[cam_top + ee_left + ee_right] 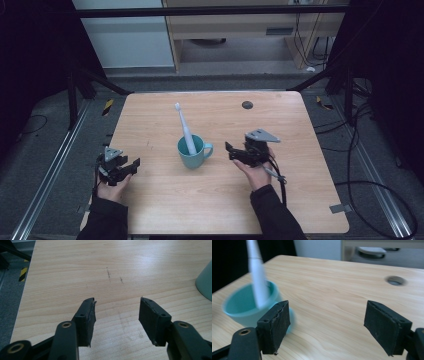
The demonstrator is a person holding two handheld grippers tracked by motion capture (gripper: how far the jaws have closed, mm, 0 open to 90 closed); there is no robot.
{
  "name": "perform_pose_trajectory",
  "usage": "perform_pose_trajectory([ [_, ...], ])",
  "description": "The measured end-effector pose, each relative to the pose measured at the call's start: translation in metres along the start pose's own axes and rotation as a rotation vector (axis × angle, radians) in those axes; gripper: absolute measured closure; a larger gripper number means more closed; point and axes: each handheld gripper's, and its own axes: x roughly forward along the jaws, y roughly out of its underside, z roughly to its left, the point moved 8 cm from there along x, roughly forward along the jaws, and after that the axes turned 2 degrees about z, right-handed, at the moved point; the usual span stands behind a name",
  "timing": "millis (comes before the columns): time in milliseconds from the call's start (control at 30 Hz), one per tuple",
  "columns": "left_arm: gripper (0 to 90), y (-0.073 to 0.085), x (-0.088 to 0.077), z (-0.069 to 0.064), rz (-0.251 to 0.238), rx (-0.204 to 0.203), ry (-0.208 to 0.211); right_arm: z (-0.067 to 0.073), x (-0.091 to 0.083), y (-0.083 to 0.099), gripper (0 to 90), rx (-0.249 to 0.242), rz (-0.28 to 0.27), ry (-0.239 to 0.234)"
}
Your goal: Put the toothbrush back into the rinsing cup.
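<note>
1. A teal ceramic mug (192, 152) stood at the centre of the pale wooden table (165, 200) in the high view; a white toothbrush (185, 127) leaned inside it, head up.
2. The right gripper (229, 148) lay right of the mug, jaws spread wide with nothing between them.
3. The left gripper (134, 165) sat at lower left, jaws released over bare wood.
</note>
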Motion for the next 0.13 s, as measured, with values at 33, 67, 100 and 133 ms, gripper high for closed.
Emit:
perform_pose_trajectory([
  [33, 43.5, 0.000, 0.000, 0.000, 0.000, 0.001, 0.001, -0.012, -0.008, 0.006, 20.9, 0.012, 0.010, 0.018],
  [67, 42.6, 0.000, 0.000, 0.000, 0.000, 0.001, 0.001, -0.022, -0.014, 0.011, 20.9, 0.015, 0.011, 0.036],
  [100, 41.9, 0.000, 0.001, 0.000, 0.000, 0.001, 0.001, -0.031, -0.020, 0.016, 20.9, 0.024, 0.010, 0.053],
  [133, 41.4, 0.000, 0.001, 0.000, 0.001, 0.001, 0.001, -0.041, -0.025, 0.020, 21.0, 0.030, 0.017, 0.069],
])
